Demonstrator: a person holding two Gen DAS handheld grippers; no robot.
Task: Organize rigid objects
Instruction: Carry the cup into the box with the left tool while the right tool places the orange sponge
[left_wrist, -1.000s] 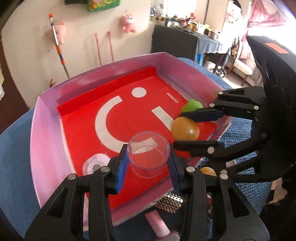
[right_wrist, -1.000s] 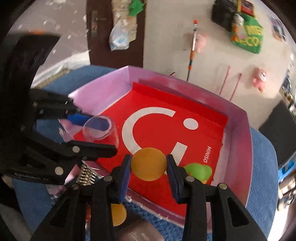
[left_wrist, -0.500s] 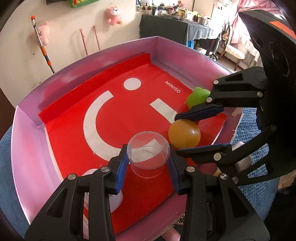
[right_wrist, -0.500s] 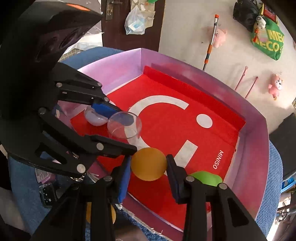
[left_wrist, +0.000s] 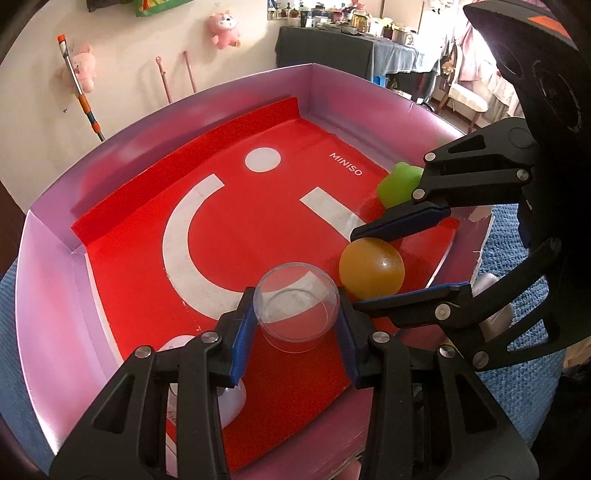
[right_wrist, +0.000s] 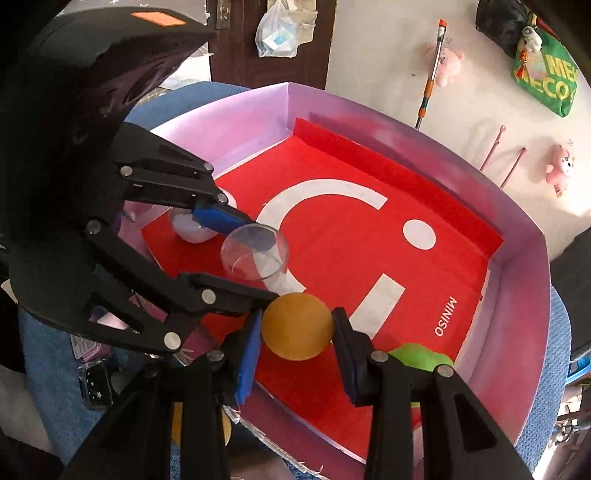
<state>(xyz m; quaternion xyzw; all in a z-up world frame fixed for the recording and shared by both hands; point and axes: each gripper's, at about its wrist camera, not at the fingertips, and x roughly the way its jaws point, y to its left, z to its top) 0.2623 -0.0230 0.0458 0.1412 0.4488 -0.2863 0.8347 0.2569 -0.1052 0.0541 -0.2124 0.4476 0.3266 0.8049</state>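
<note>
My left gripper (left_wrist: 297, 317) is shut on a clear plastic half-shell (left_wrist: 297, 308), held over the near part of the pink box (left_wrist: 55, 295) with the red liner. It also shows in the right wrist view (right_wrist: 255, 258). My right gripper (right_wrist: 297, 326) is shut on an orange ball (right_wrist: 297, 326), held just right of the clear shell; the ball also shows in the left wrist view (left_wrist: 371, 267). A green toy (left_wrist: 399, 182) lies in the box by the right wall. A white half-shell (right_wrist: 192, 229) lies in the box near the left gripper.
The box sits on a blue cloth surface (right_wrist: 51, 354). Outside the box's near edge lie an orange piece (right_wrist: 177, 424), a small black square object (right_wrist: 96, 384) and a white object (left_wrist: 495, 314). A wall with hung toys stands behind.
Both grippers have moved forward and lower over the box, each still holding its object. The near edge of the box has dropped out of the left wrist view.
</note>
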